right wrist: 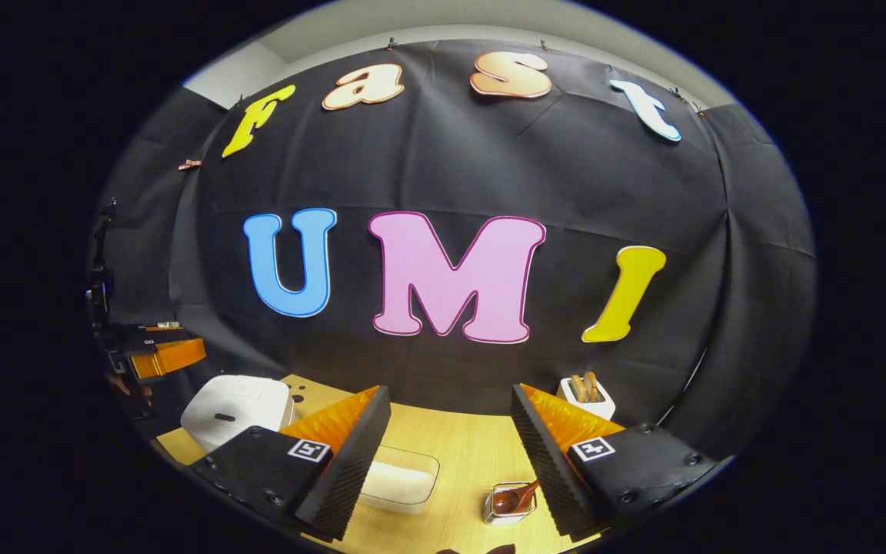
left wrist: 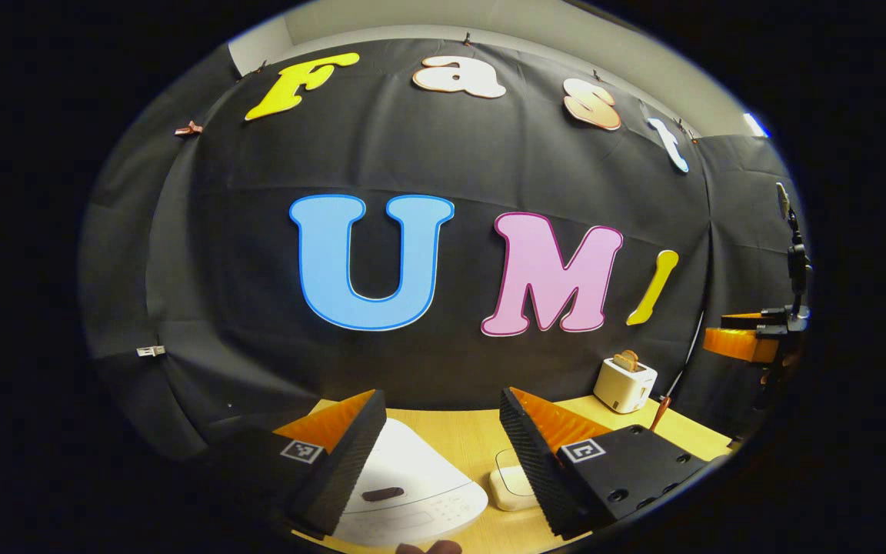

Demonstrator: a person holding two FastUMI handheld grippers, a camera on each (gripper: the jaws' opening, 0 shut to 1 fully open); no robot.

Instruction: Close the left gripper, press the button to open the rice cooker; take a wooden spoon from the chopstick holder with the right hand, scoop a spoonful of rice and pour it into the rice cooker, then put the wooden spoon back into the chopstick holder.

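Black cloth backs my wooden table (right wrist: 458, 454). Left of centre sits the white rice cooker (left wrist: 412, 485), lid down, under my left gripper (left wrist: 443, 462), its jaws wide. Beside it, the clear rice container (right wrist: 401, 481). My right gripper (right wrist: 451, 462), jaws wide, hovers near the chopstick holder (right wrist: 508, 504) with the wooden spoon (right wrist: 516, 498).

In the left gripper view, the rice cooker (left wrist: 404, 492) at lower centre is partly hidden behind the left claw's finger (left wrist: 335, 469) and cut off by the bottom edge. In the right gripper view, the wooden spoon (right wrist: 516, 496) at lower centre hides its bowl inside the chopstick holder (right wrist: 508, 506).
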